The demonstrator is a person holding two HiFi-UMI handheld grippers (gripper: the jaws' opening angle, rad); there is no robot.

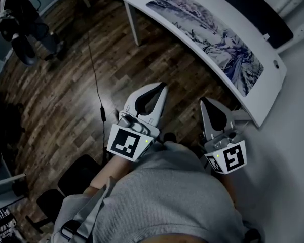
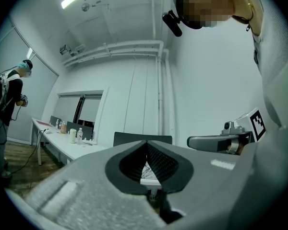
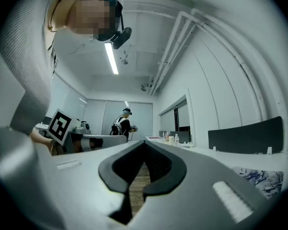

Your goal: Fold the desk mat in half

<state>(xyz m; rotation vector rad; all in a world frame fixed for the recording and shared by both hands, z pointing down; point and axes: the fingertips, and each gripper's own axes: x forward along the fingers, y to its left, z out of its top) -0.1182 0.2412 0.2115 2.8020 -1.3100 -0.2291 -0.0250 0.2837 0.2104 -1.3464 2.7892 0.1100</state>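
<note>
The desk mat (image 1: 213,39), printed in blue and white, lies flat and unfolded on the white table (image 1: 266,108) at the upper right. Both grippers hang close to my body over the wooden floor, short of the table's near edge and touching nothing. My left gripper (image 1: 163,86) is shut and empty. To its right, my right gripper (image 1: 203,100) is also shut and empty. In the left gripper view the jaws of the left gripper (image 2: 146,142) meet at the tip. A corner of the mat (image 3: 260,176) shows in the right gripper view, beside the closed right gripper (image 3: 145,142).
Another person (image 1: 15,19) stands on the floor at the far left. A black cable (image 1: 97,85) runs across the wood floor. A white table leg (image 1: 131,24) stands behind the grippers. A dark panel (image 1: 253,6) lies behind the mat. A second table with bottles (image 2: 69,139) stands farther off.
</note>
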